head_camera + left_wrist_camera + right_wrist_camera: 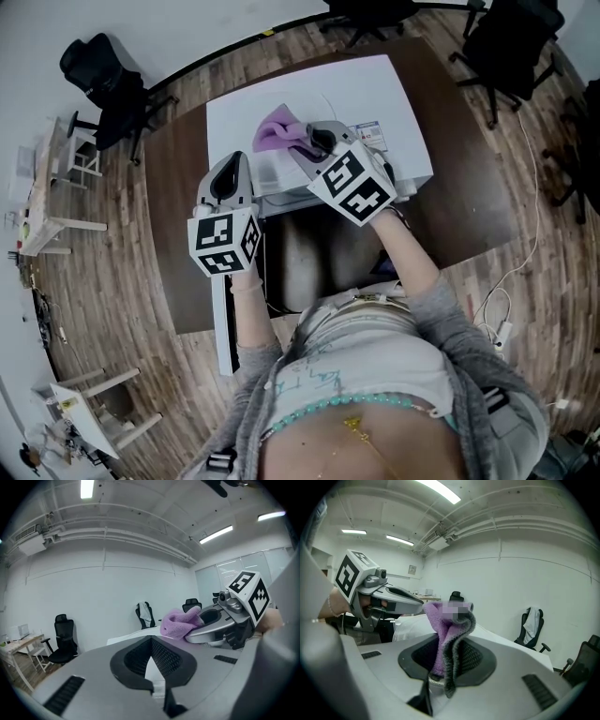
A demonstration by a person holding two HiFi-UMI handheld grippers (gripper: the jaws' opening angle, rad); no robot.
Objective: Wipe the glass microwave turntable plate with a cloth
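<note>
Left gripper [232, 167] is clenched on nothing, its jaws pressed together, and it hangs just over the front edge of the white microwave [375, 84]. Right gripper [445, 654] is beside it, a little further in over the microwave's top, and its jaws are pinched tight on a purple cloth [443, 625]. The cloth has a grey edge. It stands up out of the right jaws in a bunched fold and leans over the microwave top, ahead of the right gripper's tip. Seen from the left gripper, the cloth and the right gripper are off to its right and slightly ahead, apart from the left jaws.

Below both grippers, on the person's side, the microwave's front stands open onto a dark cavity [309, 253]. A white door [225, 328] is swung out under the left gripper. The glass turntable plate cannot be made out there or anywhere else. The microwave sits on a brown table [469, 187] that runs out to either side of the grippers. Well beyond the left gripper stands a black office chair [103, 84].
</note>
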